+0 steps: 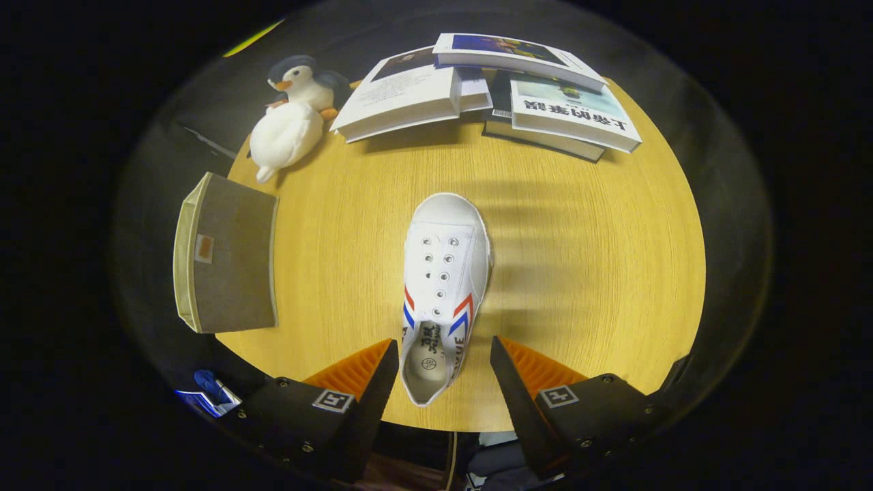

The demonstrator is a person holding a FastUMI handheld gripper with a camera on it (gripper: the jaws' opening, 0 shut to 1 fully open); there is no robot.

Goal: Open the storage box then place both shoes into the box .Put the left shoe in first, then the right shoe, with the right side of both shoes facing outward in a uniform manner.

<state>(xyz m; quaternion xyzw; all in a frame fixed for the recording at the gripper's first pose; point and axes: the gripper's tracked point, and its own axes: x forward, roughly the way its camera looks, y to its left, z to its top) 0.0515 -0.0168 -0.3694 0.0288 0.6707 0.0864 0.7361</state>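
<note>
Off to the left of my hand-held gripper (444, 361), well ahead of its left finger, I see the storage box (228, 262) sitting at the edge of the round wooden worktop (586, 273); it is a grey fabric box with a pale trim and a small tag on the face turned toward me, and I cannot tell what, if anything, is inside. Beyond it, further ahead, a plush penguin (293, 112) lies at the far rim. Straight ahead, a white shoe (443, 286) with red and blue stripes lies on the worktop, its heel opening reaching in between my fingers and its toe pointing away. My fingers stand spread wide on either side of the heel, touching nothing. Beyond the shoe and to the right, several books (491, 88) lie stacked.
</note>
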